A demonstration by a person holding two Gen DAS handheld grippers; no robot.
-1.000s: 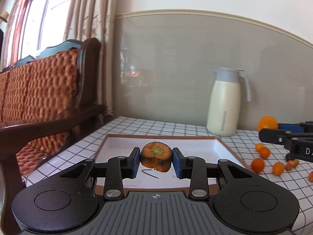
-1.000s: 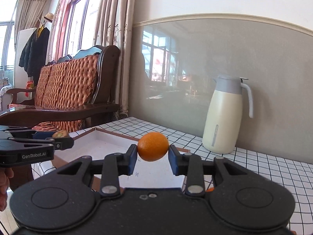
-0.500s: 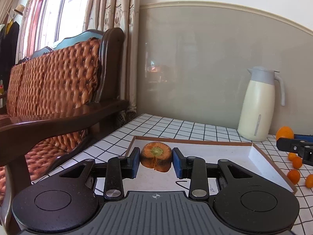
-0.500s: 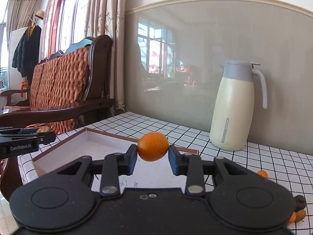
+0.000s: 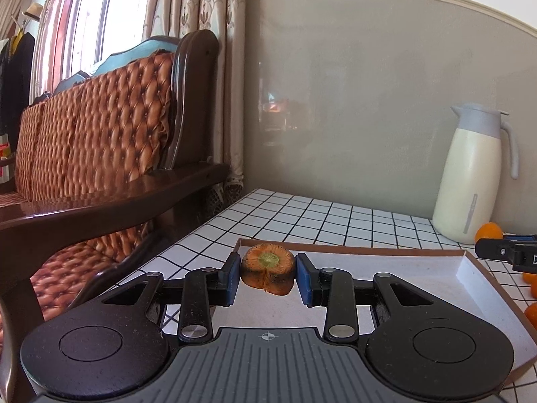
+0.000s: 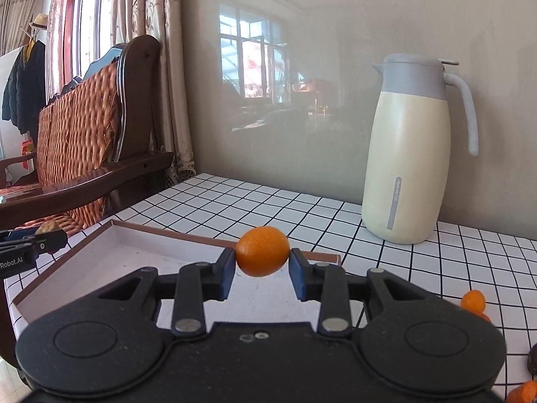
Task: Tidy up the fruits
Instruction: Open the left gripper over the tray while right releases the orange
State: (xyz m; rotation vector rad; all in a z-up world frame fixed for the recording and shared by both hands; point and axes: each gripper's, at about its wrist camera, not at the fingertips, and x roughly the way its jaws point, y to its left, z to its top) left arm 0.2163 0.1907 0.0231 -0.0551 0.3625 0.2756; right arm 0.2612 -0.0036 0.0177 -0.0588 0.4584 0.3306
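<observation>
Carrot stub (cut face toward the camera), clamped between the pads of the left gripper above the shallow white tray. Small orange, pinched by the right gripper over the tray's far rim. No fruit visible inside. Cream jug stands behind on the checked tablecloth.

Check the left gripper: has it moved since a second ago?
Yes. The left gripper, shut on the carrot piece, swung leftward: the jug slid right in the left wrist view.
</observation>
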